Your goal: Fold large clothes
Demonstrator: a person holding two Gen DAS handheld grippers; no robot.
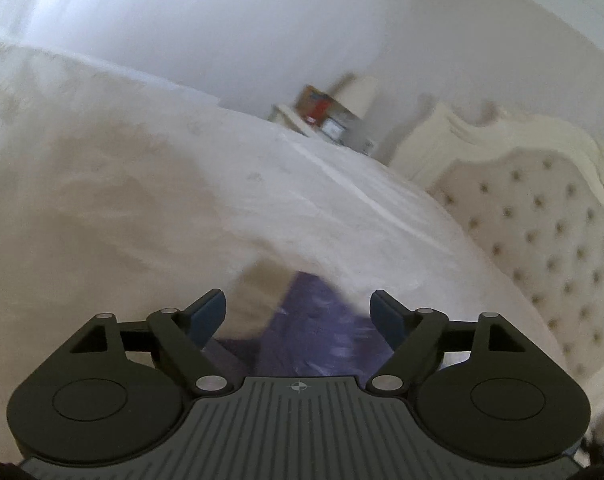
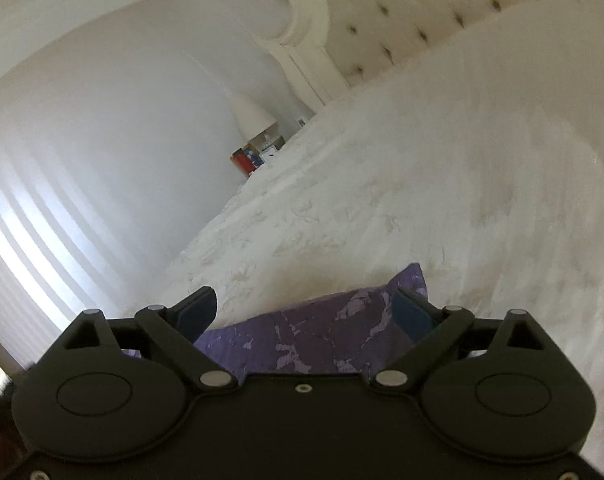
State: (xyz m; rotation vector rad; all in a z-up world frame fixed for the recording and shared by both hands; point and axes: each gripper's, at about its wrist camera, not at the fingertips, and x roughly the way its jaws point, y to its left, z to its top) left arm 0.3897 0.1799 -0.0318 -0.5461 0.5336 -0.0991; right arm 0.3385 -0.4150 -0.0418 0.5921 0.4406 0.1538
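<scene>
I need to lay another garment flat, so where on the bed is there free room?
The white bedspread lies bare between the purple garment and the tufted headboard. It is crowded only at the near edge, where the garment lies between both open tools.

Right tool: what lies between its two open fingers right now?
In the right wrist view, purple patterned fabric lies between the fingers of the right tool, on the white bedspread. The pads stand apart from it, not pressing.

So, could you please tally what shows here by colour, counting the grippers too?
Purple: 1, the garment
White: 3, the bedspread, the headboard, the lamp
Black: 2, the left gripper, the right gripper
Total: 6
</scene>
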